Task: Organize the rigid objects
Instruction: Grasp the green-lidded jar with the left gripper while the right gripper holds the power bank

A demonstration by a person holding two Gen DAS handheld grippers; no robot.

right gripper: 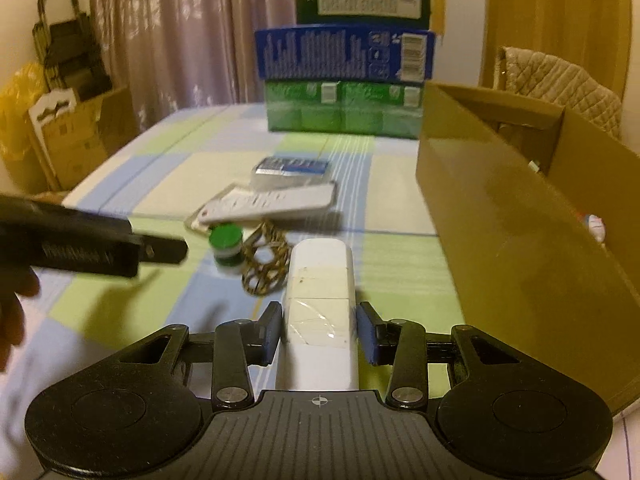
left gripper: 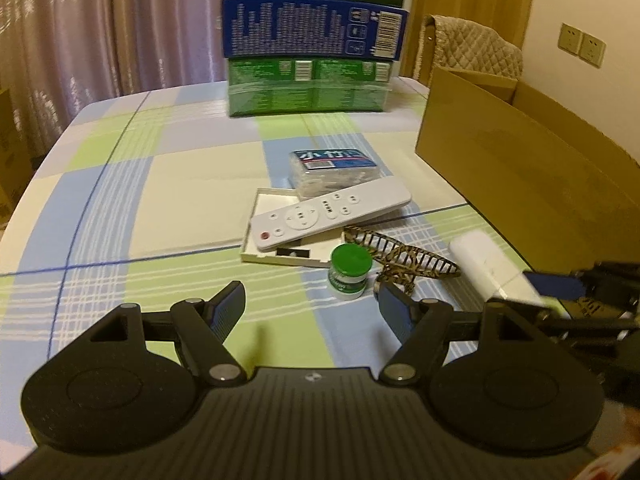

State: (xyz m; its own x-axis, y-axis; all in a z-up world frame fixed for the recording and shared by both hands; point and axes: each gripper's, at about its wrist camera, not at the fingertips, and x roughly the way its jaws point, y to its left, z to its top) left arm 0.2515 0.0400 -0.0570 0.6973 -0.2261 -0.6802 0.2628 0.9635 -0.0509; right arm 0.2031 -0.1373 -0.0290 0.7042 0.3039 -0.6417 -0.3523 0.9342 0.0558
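Checked cloth covers counter (left gripper: 120,184), curtains behind, stacked boxes (left gripper: 312,60) at far edge, open cardboard box (left gripper: 500,160) on right side. Remote (left gripper: 328,212), green-capped jar (left gripper: 349,270), patterned hair clip (left gripper: 404,258) lie mid-counter. Right tongs (right gripper: 318,332) clamped tight on white cylinder (right gripper: 320,280), near cardboard box. Left tongs (left gripper: 312,308) gape, empty, just short of jar.
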